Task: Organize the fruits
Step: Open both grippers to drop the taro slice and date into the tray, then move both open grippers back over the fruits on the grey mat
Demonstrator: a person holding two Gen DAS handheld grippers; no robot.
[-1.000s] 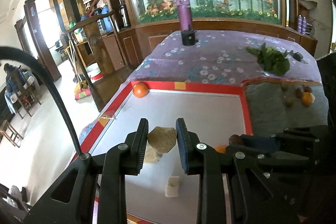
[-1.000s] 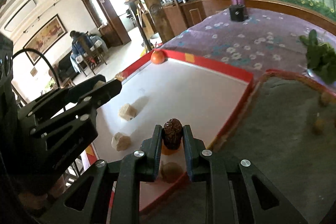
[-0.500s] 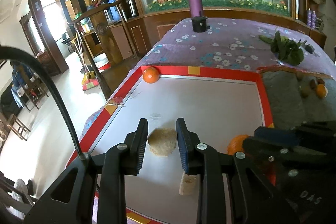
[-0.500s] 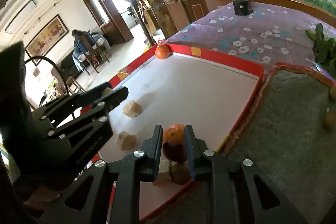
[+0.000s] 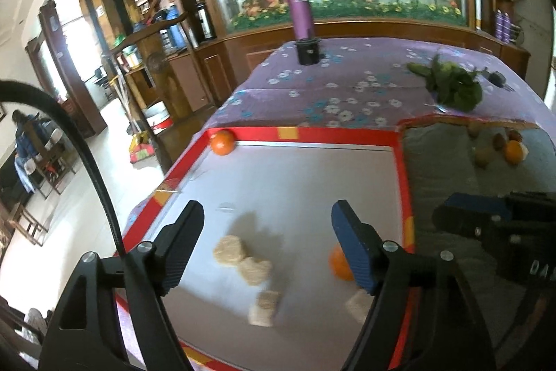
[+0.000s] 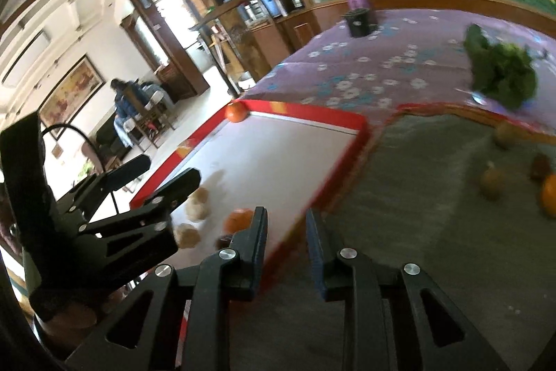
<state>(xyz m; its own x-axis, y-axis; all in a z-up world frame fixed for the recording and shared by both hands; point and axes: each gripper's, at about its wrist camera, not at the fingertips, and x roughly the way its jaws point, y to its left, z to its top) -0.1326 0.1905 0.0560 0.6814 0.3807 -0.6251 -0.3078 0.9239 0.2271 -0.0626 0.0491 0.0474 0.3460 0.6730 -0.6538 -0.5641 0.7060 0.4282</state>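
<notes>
L gripper (image 5: 267, 246): fingers spread wide, nothing between them, hanging over the near part of the red-rimmed tray (image 5: 347, 136). Just under and between them lie tan cakes (image 5: 241, 258), two roundish ones touching, w/ a squarer tan block (image 5: 266, 306) closer in; another pale block (image 5: 358, 305) sits by the right finger. An orange (image 5: 338, 265) rests on the white tray floor, partly behind that finger.

R gripper (image 6: 286, 233): fingers parted w/ a narrow gap, nothing held, poised over the tray's red edge where it meets the grey mat (image 6: 434, 197). Beside its left finger, a small dark lump (image 6: 222, 242), prob. a date, view too blurred to be sure.

Second orange (image 5: 222, 142) is tucked in the tray's far left corner, touching the rim. On the mat, far right: a third orange (image 5: 515, 151) close to several small brown fruits (image 5: 481, 156), loosely grouped.

Beyond, on the purple flowered cloth over the counter (image 5: 330, 86): leafy greens (image 5: 451, 86) and a purple flask (image 5: 301, 13) upright in a black holder.
</notes>
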